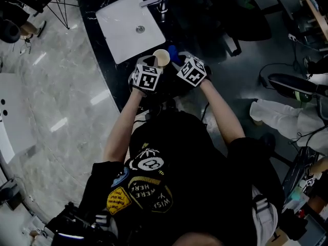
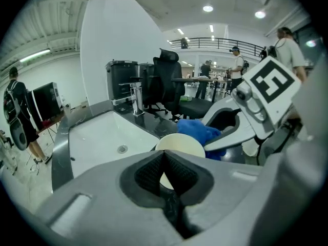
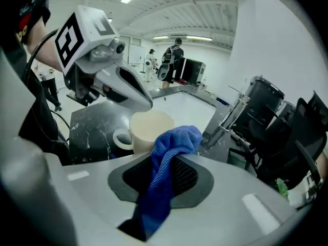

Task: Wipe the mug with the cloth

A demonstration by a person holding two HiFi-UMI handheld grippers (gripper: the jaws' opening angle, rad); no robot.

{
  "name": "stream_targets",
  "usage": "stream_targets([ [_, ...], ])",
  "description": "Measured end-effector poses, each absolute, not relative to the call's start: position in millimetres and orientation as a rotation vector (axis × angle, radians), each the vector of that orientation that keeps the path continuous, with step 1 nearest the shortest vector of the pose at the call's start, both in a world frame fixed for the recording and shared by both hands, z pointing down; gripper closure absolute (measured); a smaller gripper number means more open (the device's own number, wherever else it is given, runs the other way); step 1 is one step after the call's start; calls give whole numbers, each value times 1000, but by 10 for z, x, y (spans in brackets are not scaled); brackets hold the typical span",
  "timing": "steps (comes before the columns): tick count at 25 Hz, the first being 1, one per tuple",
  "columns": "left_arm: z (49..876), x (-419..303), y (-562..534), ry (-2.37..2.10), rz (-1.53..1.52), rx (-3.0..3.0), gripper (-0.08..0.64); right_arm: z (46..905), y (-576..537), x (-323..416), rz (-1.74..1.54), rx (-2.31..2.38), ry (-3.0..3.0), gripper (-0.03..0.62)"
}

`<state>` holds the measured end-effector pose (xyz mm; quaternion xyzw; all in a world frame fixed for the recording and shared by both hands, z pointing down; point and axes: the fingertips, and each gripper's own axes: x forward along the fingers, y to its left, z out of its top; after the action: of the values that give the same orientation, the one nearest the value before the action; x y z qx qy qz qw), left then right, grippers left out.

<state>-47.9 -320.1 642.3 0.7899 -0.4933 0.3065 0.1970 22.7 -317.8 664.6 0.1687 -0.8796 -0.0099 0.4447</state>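
So, my left gripper (image 1: 152,63) has its jaws clenched on the rim wall of the cream mug (image 1: 161,58), which sits out over the dark table (image 1: 110,70) just off the near right corner of the white sink (image 1: 128,24). I cannot tell from any view whether the mug's base rests on the table or hangs clear of it. My right gripper (image 3: 163,176) has its jaws shut on the blue cloth (image 3: 166,152), with a loose fold standing up past the tips and lying against the mug's side nearest that gripper, just below the rim. I judge the wiping to be at its start or early on. To do it well I would hold the left grip firm, since a pinch on one wall lets the mug swing if I push hard from the side. I would press the free fold rather than the hard tips against the mug and sweep round the wall in short arcs. Turning the mug with the left gripper should bring fresh surface to the cloth. Reaching across risks the two grippers knocking together, close as they are.
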Motion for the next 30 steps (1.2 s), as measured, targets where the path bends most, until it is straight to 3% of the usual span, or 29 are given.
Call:
stream_targets([
  [7,6427,-586,-3410,-1374,858,2310,554,7200,-2975,135,-215,164,-2032,508],
  [14,6476,-569,-3520,-1241,1009,2444,554,6738,-3392,20,-311,207,-2060,508],
  [22,6429,-541,-3545,-1398,836,2378,554,7306,-3233,-15,-404,148,-1908,506],
  [26,6324,-596,-3513,-1481,849,2405,554,7044,-3236,88,-333,364,-2016,508],
  [30,5904,-790,-3366,-1596,618,2393,554,6558,-3126,253,-138,591,-2221,508],
])
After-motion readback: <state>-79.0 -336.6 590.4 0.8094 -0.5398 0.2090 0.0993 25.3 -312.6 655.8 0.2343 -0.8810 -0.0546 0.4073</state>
